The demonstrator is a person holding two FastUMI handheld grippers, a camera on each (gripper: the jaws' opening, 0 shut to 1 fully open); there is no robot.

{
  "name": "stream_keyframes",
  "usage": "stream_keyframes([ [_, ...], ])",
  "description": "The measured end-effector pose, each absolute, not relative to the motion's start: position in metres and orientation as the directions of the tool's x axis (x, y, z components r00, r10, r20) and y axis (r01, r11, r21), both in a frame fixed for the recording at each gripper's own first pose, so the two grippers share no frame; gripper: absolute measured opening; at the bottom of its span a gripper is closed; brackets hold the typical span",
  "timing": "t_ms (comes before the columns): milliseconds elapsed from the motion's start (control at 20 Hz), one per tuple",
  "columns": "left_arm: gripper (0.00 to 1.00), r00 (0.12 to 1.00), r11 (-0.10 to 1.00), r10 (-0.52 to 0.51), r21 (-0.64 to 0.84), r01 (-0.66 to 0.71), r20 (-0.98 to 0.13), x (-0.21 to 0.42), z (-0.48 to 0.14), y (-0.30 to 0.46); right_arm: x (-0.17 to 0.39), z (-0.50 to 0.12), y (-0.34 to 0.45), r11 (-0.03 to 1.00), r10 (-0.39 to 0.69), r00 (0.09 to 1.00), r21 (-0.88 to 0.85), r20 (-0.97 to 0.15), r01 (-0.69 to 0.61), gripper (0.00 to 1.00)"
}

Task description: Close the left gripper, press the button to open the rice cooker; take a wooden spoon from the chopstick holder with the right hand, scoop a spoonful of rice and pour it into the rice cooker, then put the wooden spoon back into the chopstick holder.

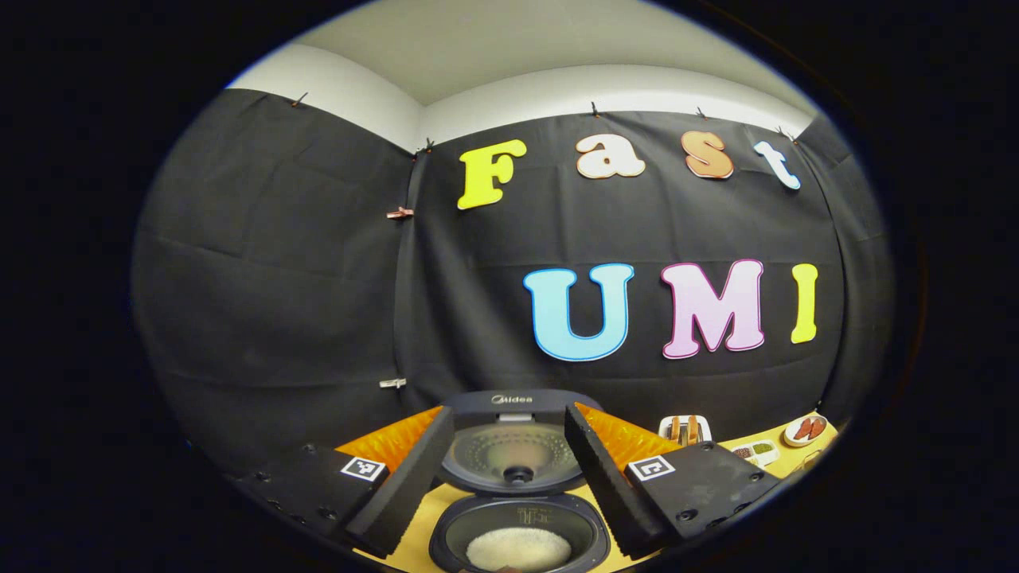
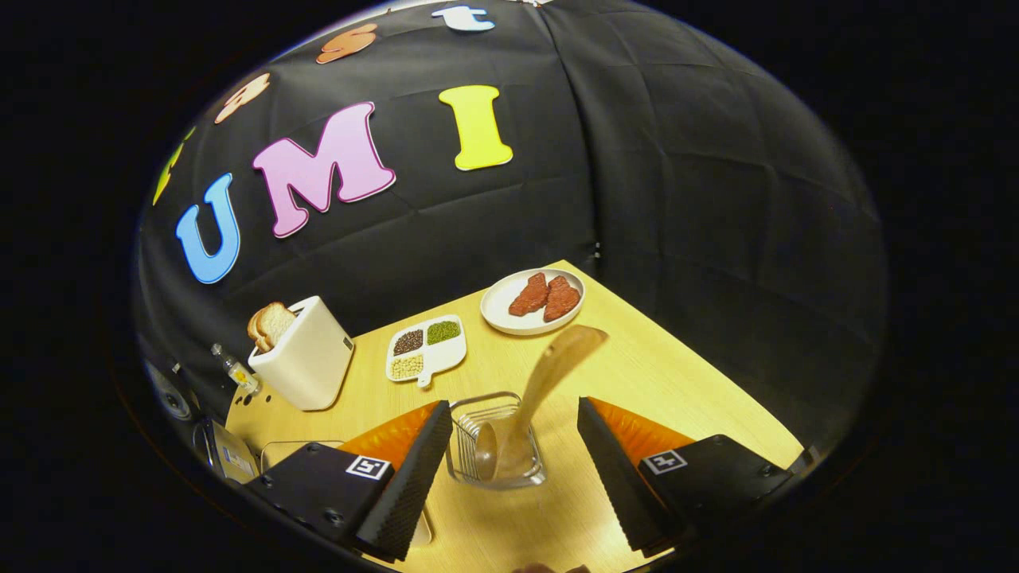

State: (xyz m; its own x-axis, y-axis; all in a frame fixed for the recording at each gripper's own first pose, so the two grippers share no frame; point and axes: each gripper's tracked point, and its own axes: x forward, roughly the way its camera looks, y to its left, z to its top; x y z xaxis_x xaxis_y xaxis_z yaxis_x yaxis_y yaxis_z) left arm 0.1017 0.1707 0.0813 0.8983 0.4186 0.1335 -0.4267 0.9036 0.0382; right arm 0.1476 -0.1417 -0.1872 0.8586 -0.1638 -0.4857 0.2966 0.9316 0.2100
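With the wooden spoon (image 2: 532, 398) standing back in the chopstick holder (image 2: 495, 439) between our released right gripper (image 2: 509, 469) fingers, we should back away straight, left gripper (image 1: 509, 469) likewise released.

Rice cooker (image 1: 517, 477) lid up, rice (image 1: 518, 549) inside (white heap); left tongs (image 1: 509, 481) apart.

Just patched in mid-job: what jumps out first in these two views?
The rice cooker stands open in front of the left gripper, white rice in its pot. Between the open right gripper's fingers, the wooden spoon leans in the clear chopstick holder on the table.
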Motion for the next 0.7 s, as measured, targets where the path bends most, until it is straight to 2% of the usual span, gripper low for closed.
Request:
stream_keyframes([
  [100,0.92,0.904,0.911,0.394,0.060,-0.408,0.167,0.118,0.089,0.178,0.114,-0.186,-0.144,0.931,-0.186,0.843,0.183,-0.505,0.315,0.99],
  [350,0.95,0.917,0.929,0.331,0.092,-0.358,0.223,0.162,0.097,0.194,0.043,-0.174,-0.143,0.918,-0.244,0.823,0.153,-0.513,0.367,0.99],
  [500,0.96,0.925,0.936,0.305,0.106,-0.335,0.228,0.186,0.094,0.202,0.023,-0.165,-0.135,0.908,-0.257,0.822,0.164,-0.508,0.385,0.99],
  [700,0.99,0.926,0.932,0.323,0.104,-0.347,0.196,0.208,0.085,0.215,0.013,-0.155,-0.117,0.913,-0.250,0.836,0.167,-0.488,0.371,0.99],
])
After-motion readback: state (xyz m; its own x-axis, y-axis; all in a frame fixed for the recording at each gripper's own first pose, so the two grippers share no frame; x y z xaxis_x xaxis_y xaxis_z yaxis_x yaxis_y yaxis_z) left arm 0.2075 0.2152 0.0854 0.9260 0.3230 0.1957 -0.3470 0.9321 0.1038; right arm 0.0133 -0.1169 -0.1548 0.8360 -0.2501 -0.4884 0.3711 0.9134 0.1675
